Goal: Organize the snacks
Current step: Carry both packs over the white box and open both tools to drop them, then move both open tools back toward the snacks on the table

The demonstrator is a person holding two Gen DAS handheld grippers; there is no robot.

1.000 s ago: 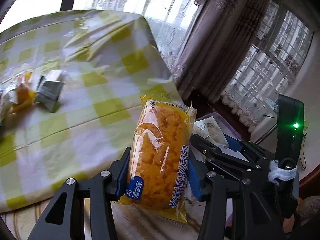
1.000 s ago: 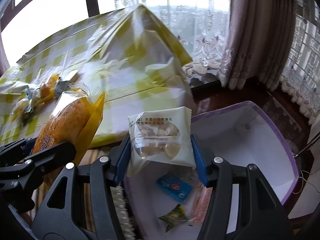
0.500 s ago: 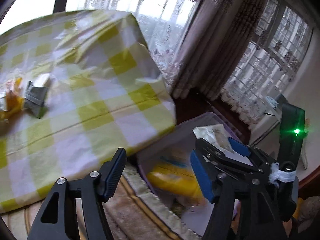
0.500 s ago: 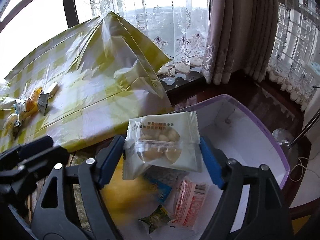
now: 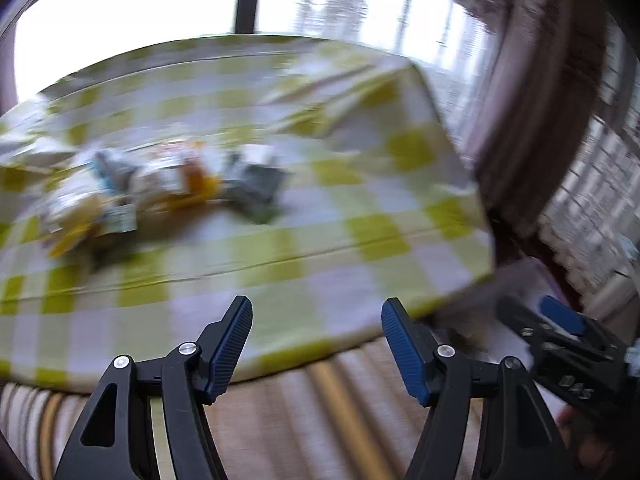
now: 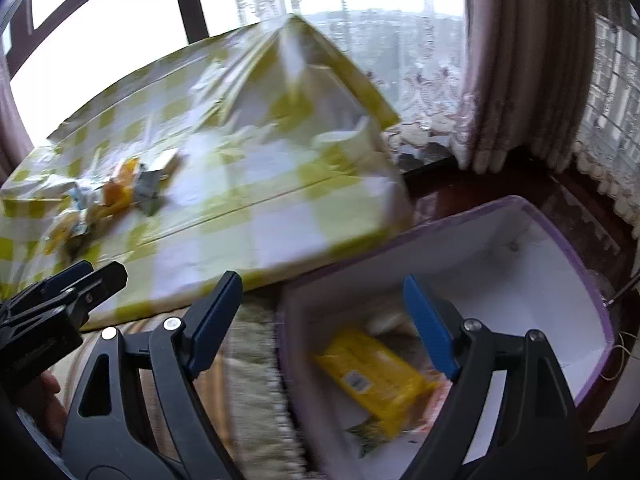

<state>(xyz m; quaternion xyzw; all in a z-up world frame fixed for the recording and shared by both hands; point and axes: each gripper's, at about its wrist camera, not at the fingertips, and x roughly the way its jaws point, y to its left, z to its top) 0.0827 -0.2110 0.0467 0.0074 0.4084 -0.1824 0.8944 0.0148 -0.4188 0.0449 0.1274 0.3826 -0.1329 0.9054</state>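
Observation:
My left gripper (image 5: 317, 344) is open and empty, facing the checked table (image 5: 360, 184). A blurred pile of snack packets (image 5: 160, 188) lies on it at the left. My right gripper (image 6: 322, 328) is open and empty above the purple-rimmed white box (image 6: 560, 240). A yellow bread packet (image 6: 372, 376) lies in the box with a white packet (image 6: 386, 320) and other snacks. The pile also shows in the right wrist view (image 6: 108, 196). The left gripper shows at the left edge of the right wrist view (image 6: 68, 296).
The box stands on the floor beside the table's right corner. A striped rug (image 5: 320, 412) lies under the table edge. Curtains (image 6: 500, 80) and windows stand behind. The right gripper shows at the right of the left wrist view (image 5: 560, 332).
My left gripper let the yellow bread packet drop into the box and swung left toward the table. My right gripper opened and the white cookie packet fell into the box.

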